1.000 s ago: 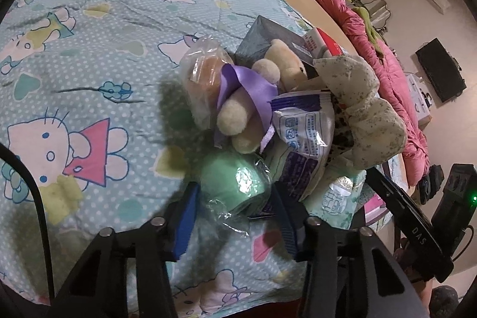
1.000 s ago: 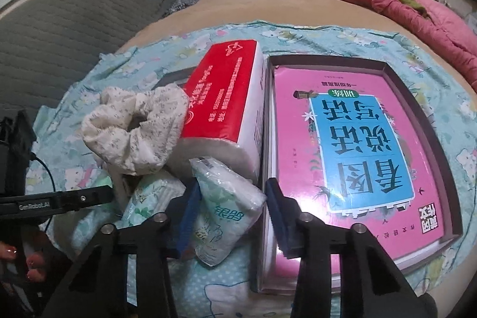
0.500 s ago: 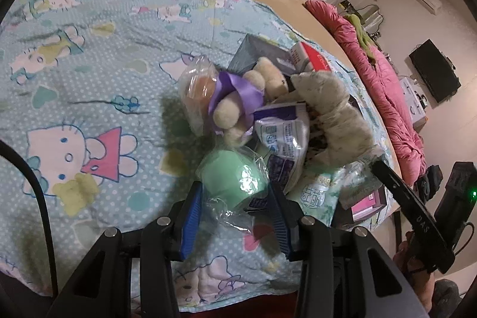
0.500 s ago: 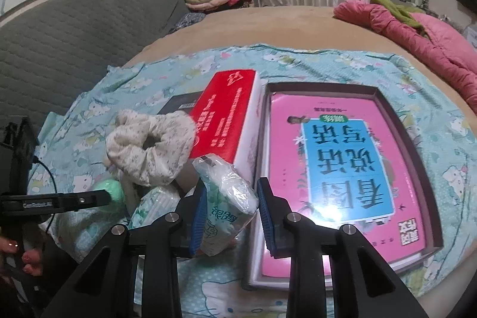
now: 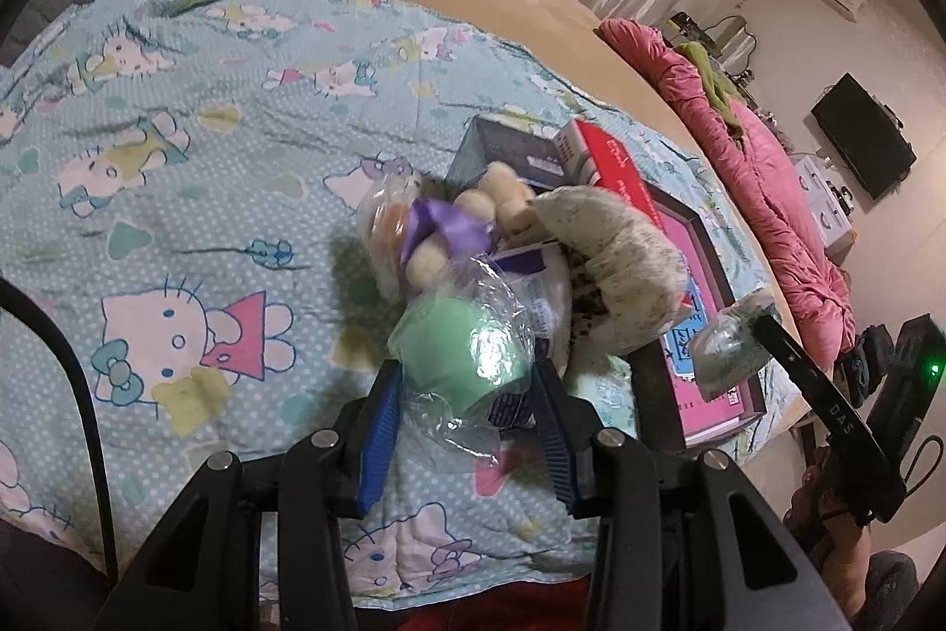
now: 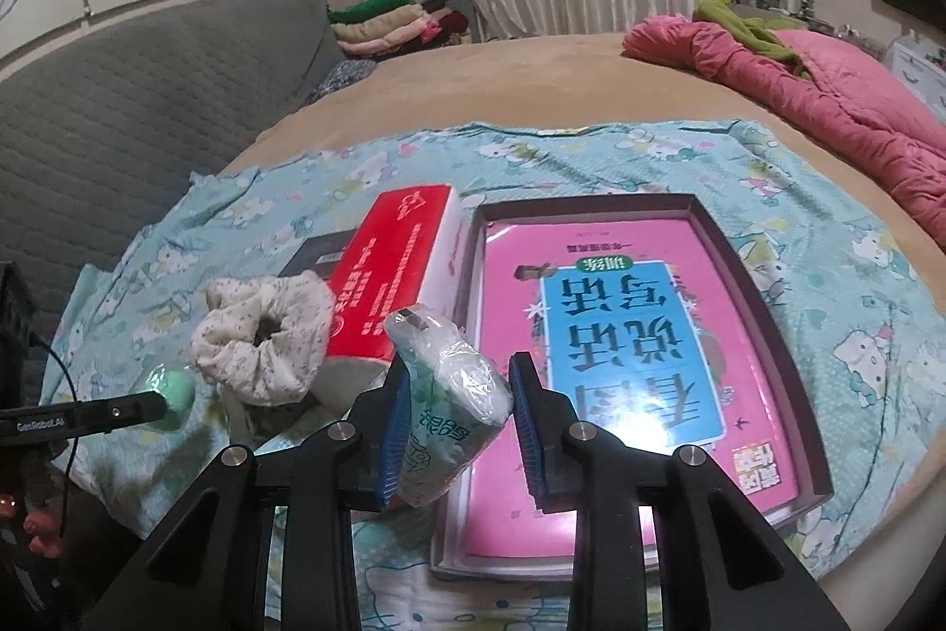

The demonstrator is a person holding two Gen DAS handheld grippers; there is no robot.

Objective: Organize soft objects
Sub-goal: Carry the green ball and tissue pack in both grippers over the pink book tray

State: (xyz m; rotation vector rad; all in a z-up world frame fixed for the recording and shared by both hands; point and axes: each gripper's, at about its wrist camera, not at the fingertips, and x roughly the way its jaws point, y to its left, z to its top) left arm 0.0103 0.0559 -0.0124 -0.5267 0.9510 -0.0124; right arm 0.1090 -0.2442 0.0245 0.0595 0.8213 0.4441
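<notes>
The sorting is only beginning. The left gripper is clenching a green ball in clear wrap, and the right gripper is grasping a tissue pack; both are lifting their loads above the cartoon-print sheet, higher than a second ago. The right jaws have just been closing on the pack. The plush bear, scrunchie and remaining packets are still lying piled near the sheet's middle.

Both black two-finger grippers angle downward, the left gripper clamped on a wrapped green ball, the right gripper on a tissue packet
</notes>
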